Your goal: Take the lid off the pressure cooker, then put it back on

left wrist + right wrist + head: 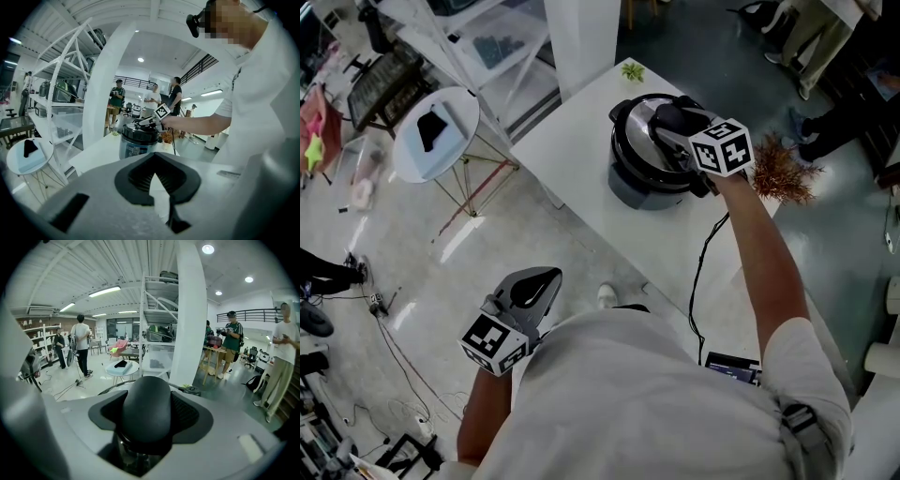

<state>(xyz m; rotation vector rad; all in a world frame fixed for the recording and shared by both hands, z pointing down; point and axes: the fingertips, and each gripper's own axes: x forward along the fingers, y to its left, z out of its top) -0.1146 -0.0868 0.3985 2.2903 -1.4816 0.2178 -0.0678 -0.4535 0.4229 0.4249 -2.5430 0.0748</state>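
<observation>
Dim, greyish head view; bright ceiling lights (208, 249), fisheye-bent edges in both gripper views

Lid (637, 122) on pressure cooker (633, 192), on table (572, 155); side table (457, 141) to L.

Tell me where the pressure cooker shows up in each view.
Head view: pressure cooker upper centre-right, on the white table.
Left gripper view: pressure cooker small, at centre, beyond the jaws.
Right gripper view: only its lid handle, bottom centre, between the jaws.
Shared landmark: the round side table.
</observation>
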